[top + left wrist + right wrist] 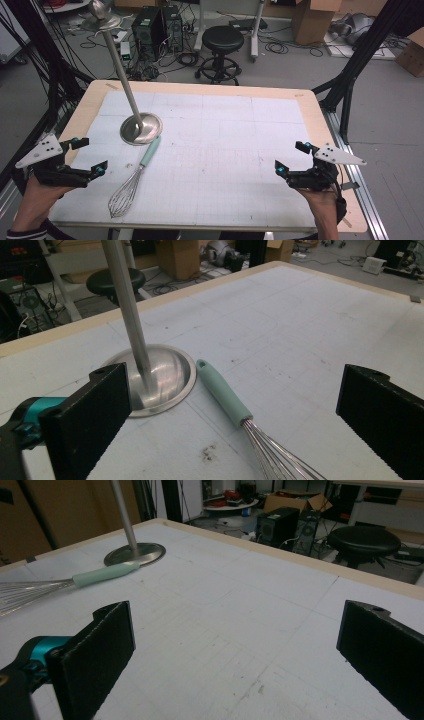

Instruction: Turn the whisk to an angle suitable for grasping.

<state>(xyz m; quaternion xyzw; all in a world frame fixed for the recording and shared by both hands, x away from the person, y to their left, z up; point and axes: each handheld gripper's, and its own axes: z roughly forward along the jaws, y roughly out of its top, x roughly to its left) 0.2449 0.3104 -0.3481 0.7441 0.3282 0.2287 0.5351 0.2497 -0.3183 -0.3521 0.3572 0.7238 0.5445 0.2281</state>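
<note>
Left gripper (89, 154) hovers just left of the whisk (131, 182) with its jaws spread wide and nothing between them — the right gripper (290, 158), also spread and empty, hangs well apart to the whisk's right. Whisk lies flat on the table (240, 150), its mint handle tip just beside the round base of the metal stand (141, 127)

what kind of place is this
Most likely a robotics lab or workshop: a table under a gridded white mat, computer towers with loose cables on the floor, a black stool, and cardboard boxes behind.
</note>
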